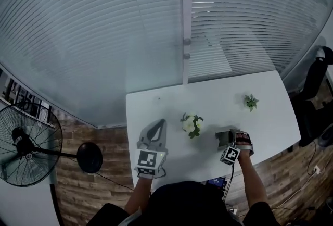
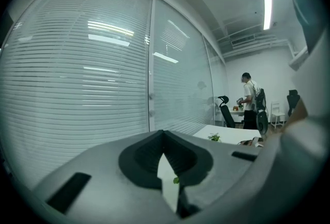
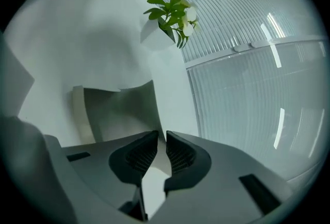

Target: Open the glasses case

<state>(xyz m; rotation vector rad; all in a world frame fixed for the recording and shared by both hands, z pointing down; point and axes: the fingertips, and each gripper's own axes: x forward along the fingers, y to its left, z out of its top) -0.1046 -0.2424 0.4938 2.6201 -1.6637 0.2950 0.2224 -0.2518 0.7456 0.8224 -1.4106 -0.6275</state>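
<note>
The grey glasses case [image 1: 224, 137] lies on the white table [image 1: 171, 102] near its front right. In the right gripper view its lid [image 3: 116, 109] stands up as a curved flap, and the flap's edge runs in between the jaws. My right gripper [image 3: 161, 138] is shut on that lid edge; in the head view it [image 1: 232, 137] sits just right of the case. My left gripper [image 1: 162, 124] hovers over the table's front left, far from the case, jaws shut with nothing between them [image 2: 164, 135].
A pot of white flowers [image 1: 191, 124] stands between the grippers, and a small green plant [image 1: 251, 101] sits further back right. A glass wall with blinds runs behind the table. A fan [image 1: 26, 144] stands on the floor at left, an office chair [image 1: 315, 95] at right.
</note>
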